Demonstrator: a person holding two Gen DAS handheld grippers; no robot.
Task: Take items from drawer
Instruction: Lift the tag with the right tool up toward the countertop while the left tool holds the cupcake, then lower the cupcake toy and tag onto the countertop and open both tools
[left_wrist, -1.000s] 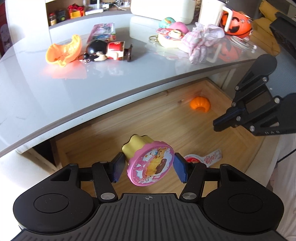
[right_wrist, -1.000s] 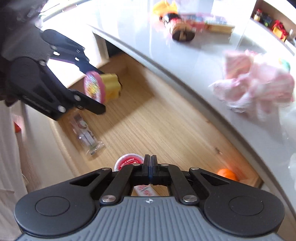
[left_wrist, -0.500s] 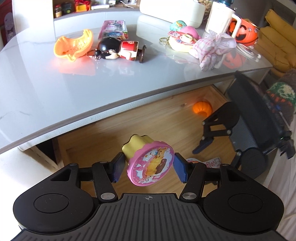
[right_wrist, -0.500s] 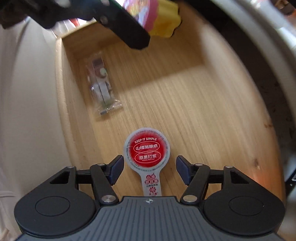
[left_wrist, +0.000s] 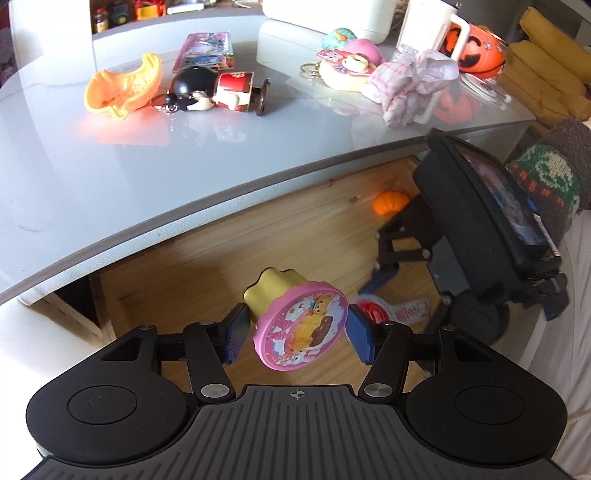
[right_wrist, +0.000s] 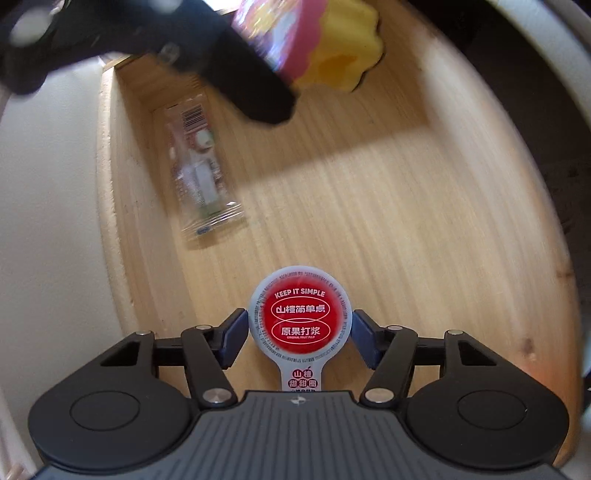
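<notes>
My left gripper (left_wrist: 298, 334) is shut on a yellow toy with a pink picture lid (left_wrist: 301, 332) and holds it in the air above the open wooden drawer (left_wrist: 221, 266). In the right wrist view the same toy (right_wrist: 332, 44) shows blurred at the top. My right gripper (right_wrist: 299, 328) points straight down into the drawer. Its blue pads stand open on either side of a round red-and-white snack packet (right_wrist: 300, 317) that lies flat on the drawer floor (right_wrist: 406, 221). The pads sit close to the packet's rim; I cannot tell whether they touch it.
A clear wrapped packet (right_wrist: 199, 177) lies by the drawer's left wall, and a small orange pumpkin (left_wrist: 389, 201) sits in the far corner. The grey tabletop (left_wrist: 184, 155) above holds an orange toy (left_wrist: 122, 86), a doll (left_wrist: 214, 90), a pink cloth (left_wrist: 410, 83) and a pumpkin bucket (left_wrist: 476, 48).
My right gripper went from shut to open, tipped downward and sank into the drawer, so the red packet now lies between its pads. The left gripper kept still with the toy.
</notes>
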